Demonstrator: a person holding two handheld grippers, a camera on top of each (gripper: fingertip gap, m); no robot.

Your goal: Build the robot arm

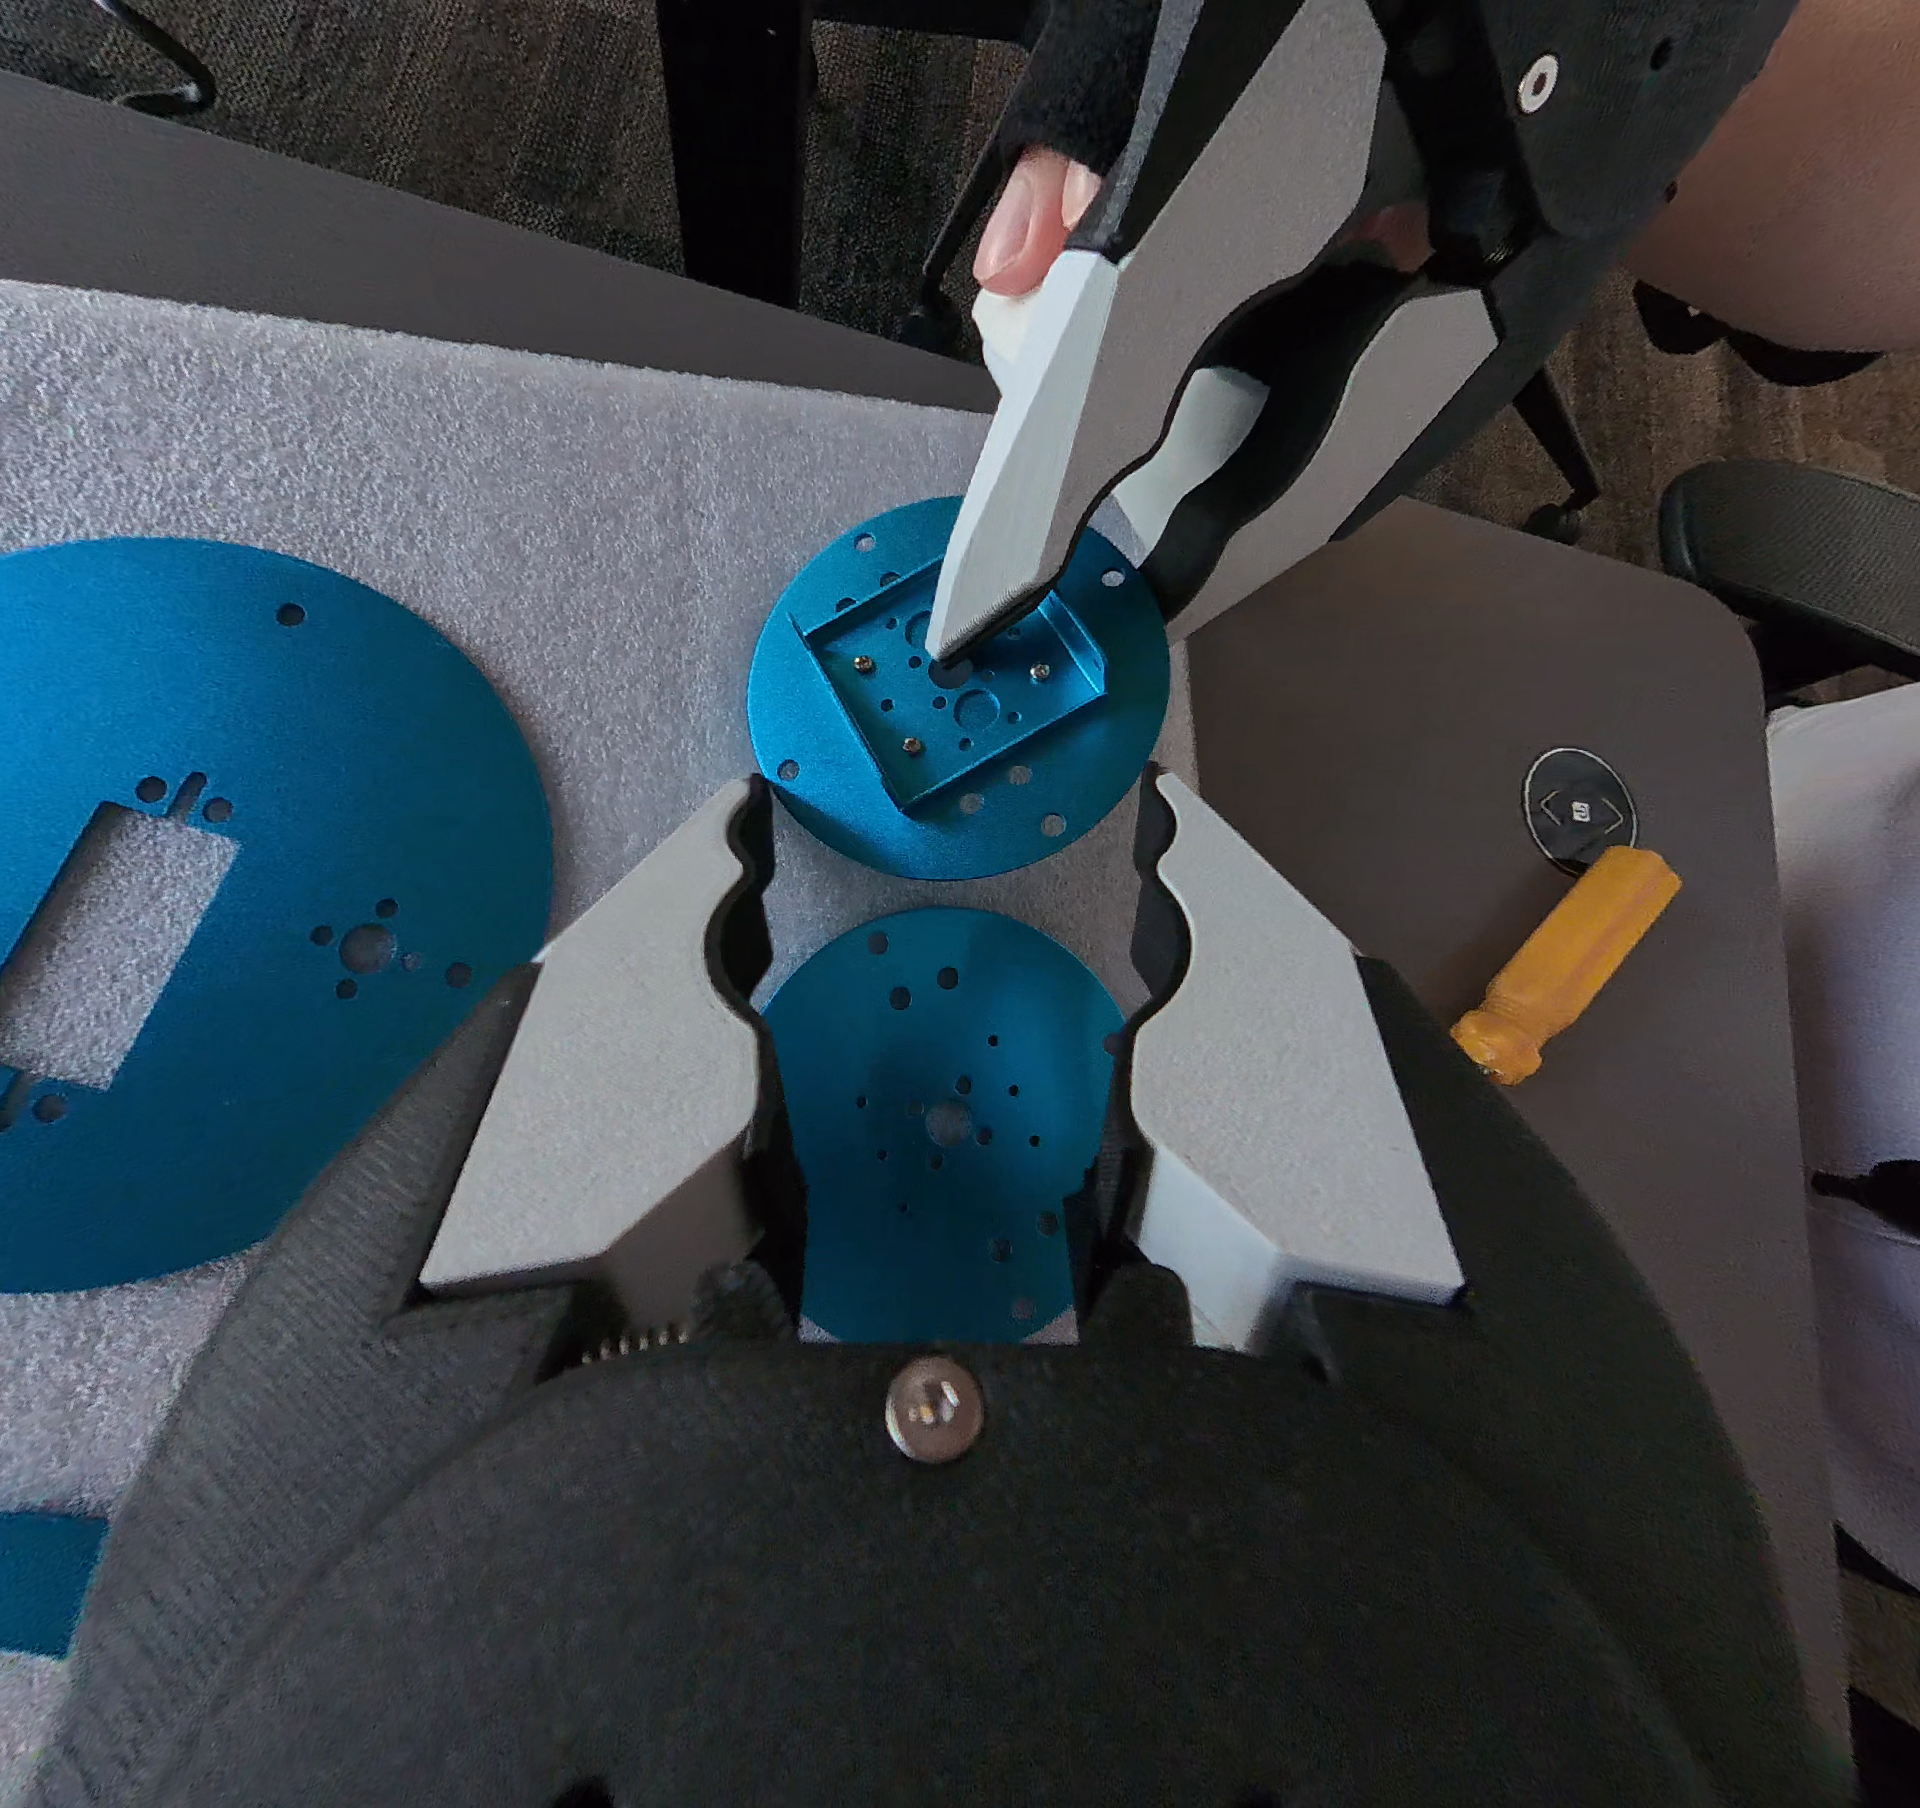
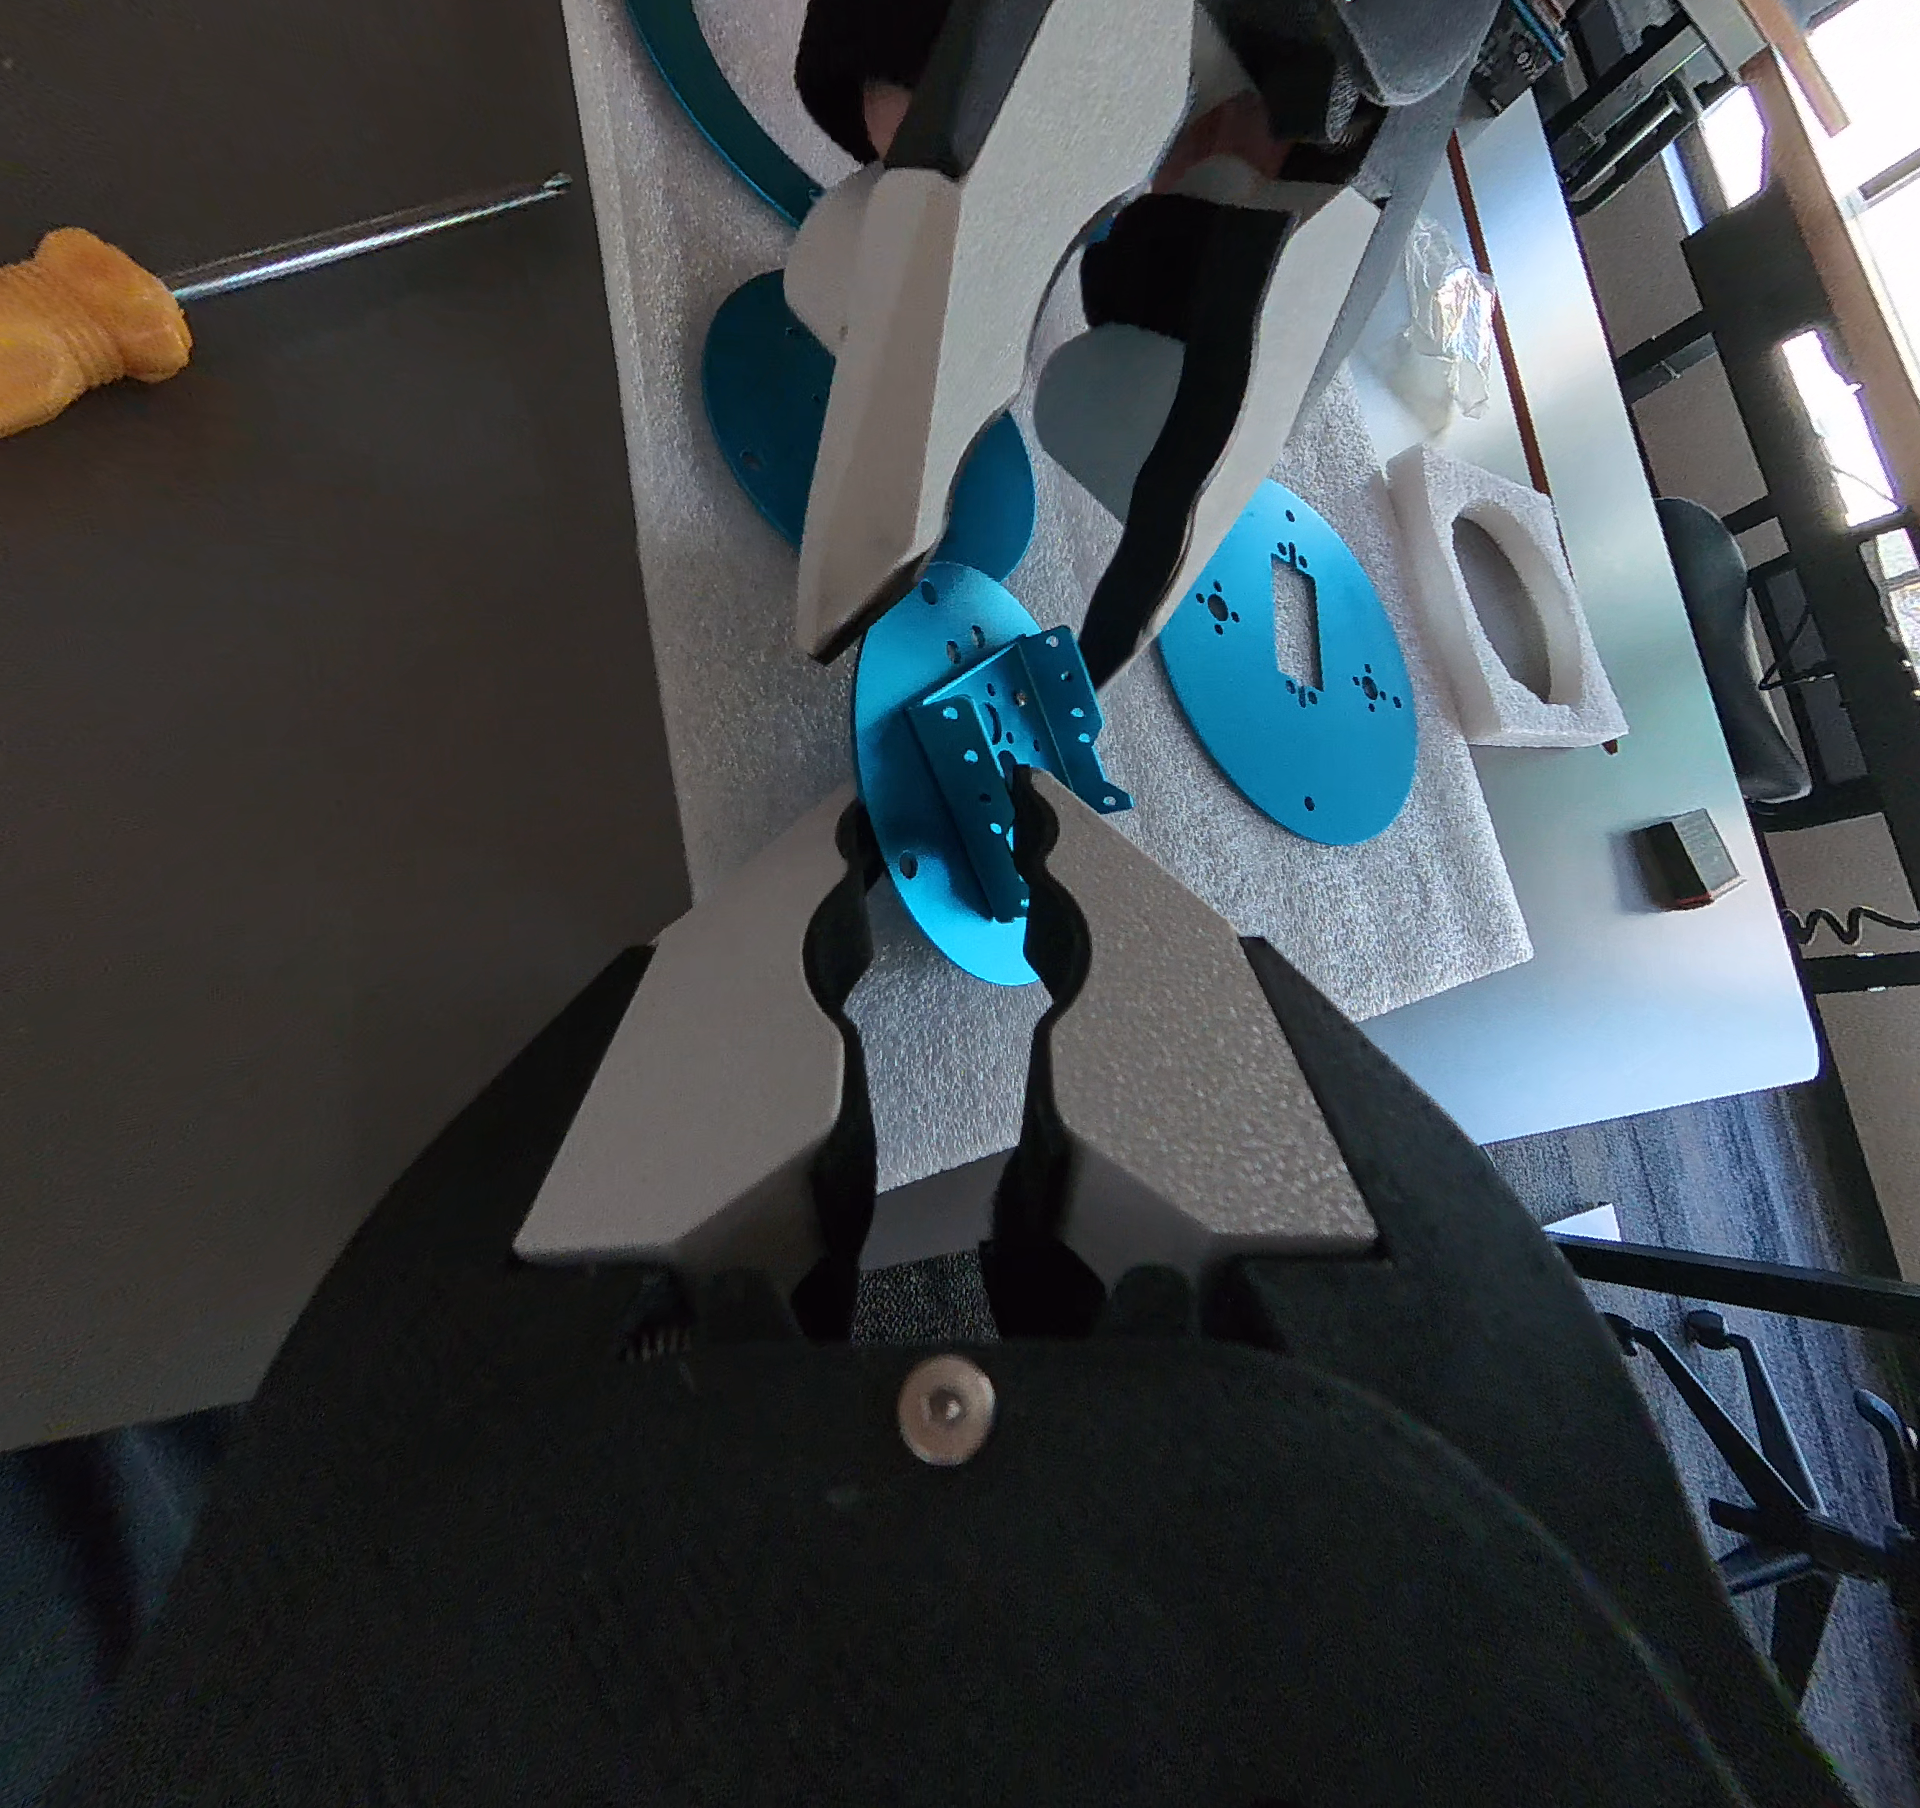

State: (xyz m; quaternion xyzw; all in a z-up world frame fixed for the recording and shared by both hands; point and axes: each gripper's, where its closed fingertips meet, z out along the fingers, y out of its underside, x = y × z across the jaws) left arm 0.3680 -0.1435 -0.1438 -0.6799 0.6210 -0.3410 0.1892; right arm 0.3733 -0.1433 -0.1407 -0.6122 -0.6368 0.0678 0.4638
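A small blue disc (image 1: 925,849) with a blue U-shaped bracket (image 1: 966,719) screwed onto it lies on the white foam mat (image 1: 416,470). My right gripper (image 1: 1060,615) comes down from the upper right. It is open and straddles one wall of the bracket (image 2: 971,813), with one finger inside and one outside. In its own view the right gripper (image 2: 935,794) shows a gap beside that wall. My left gripper (image 1: 953,800) is open and empty. It hovers over a second small blue disc (image 1: 945,1124), just short of the bracketed disc (image 2: 888,698). The left gripper also shows in the right wrist view (image 2: 966,646).
A large blue disc with a rectangular cutout (image 1: 260,906) (image 2: 1288,678) lies on the mat. A yellow-handled screwdriver (image 1: 1558,969) (image 2: 83,324) lies on the dark desk. A blue ring (image 2: 665,44), a foam block with a round hole (image 2: 1496,615) and a small black box (image 2: 1683,865) lie farther off. The grippers are tip to tip, or close to it.
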